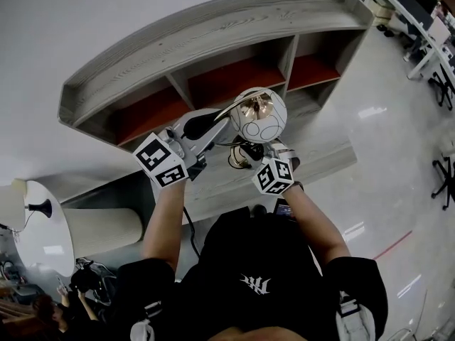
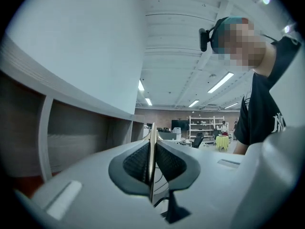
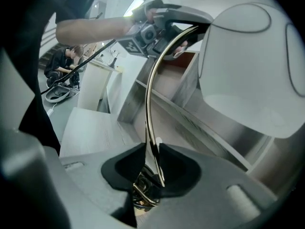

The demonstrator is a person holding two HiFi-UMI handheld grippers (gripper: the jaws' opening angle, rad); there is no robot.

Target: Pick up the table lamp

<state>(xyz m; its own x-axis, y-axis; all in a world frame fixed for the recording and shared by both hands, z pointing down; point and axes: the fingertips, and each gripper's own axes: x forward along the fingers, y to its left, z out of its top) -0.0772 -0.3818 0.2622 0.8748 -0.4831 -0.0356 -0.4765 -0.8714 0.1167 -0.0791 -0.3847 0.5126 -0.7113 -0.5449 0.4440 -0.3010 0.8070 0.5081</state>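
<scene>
Now both tongs clamp the table lamp (image 1: 259, 116) by its thin brass arc (image 3: 148, 94): left tongs (image 2: 151, 163) near its top, right tongs (image 3: 151, 168) low. Its white globe sits mid-frame before the shelf (image 1: 213, 41).

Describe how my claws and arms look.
The left claw and right claw are pale grey shells with black pads. Each carries a white cube printed with black square markers. A black cable hangs beside the left arm. The person wears a black short-sleeved shirt with a white logo.
</scene>
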